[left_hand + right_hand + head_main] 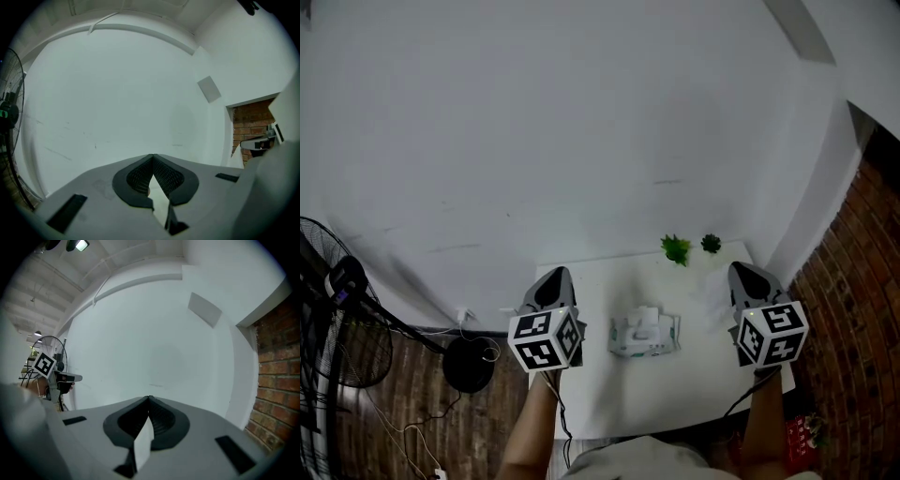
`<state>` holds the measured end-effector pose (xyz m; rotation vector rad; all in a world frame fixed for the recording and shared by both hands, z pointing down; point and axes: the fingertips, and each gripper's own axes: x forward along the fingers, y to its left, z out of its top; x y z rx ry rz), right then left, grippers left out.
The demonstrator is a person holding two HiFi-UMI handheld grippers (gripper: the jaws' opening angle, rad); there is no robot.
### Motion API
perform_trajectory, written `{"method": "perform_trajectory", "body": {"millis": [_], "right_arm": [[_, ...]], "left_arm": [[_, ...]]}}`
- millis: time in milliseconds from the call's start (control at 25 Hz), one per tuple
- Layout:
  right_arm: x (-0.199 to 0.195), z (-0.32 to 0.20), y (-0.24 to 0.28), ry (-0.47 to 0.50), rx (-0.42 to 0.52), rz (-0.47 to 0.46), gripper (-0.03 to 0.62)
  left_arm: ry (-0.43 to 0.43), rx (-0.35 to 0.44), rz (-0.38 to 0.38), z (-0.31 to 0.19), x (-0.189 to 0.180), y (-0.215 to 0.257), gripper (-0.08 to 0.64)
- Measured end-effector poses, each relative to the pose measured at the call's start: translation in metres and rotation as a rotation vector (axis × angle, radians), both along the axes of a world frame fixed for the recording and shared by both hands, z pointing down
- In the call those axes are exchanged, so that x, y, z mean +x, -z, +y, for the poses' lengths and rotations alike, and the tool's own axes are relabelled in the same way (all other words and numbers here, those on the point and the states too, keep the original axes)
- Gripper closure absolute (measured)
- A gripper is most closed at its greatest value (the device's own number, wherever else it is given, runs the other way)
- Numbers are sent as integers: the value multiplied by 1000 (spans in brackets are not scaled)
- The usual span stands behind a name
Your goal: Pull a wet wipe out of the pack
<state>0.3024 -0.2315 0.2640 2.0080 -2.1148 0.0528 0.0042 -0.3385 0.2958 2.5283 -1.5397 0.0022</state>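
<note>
The wet wipe pack [644, 337] lies near the middle of the white worktop [605, 281], with something white standing up from its top. There is bare worktop on every side of the pack.

Your left tongs [554, 275] are to the left of the pack, over the worktop's left edge. They point at the white wall [581, 122]. In the left gripper view the left tongs [153, 156] have their tips pressed together, and I can make out nothing gripped between them.

Your right tongs [742, 271] are to the right of the pack, near the right edge, well apart from the left pair. In the right gripper view the right tongs [149, 398] are closed on a wet wipe [143, 446]. Its white sheet runs between the pads and sticks out toward the camera.

Beyond the pack, two small green plants [676, 248] stand at the far edge of the worktop, close under the wall. Off the worktop to the pack's left are a black fan [333, 323] and a round black thing [469, 365] with cables on the floor. A brick wall [862, 281] closes in on the pack's right, past the right edge.
</note>
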Motion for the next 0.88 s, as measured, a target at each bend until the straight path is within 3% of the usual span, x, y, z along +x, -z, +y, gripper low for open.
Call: {"method": "perform_trajectory", "body": {"millis": [240,880], "right_arm": [[11,-2,-6,-32,-1,-21,591],[4,-12,-9,-2,-4,-65,591]], "left_arm": [[-6,-2,-5,-6,7,-1,560],[13,-31,-9,-14,0,-17,560]]}}
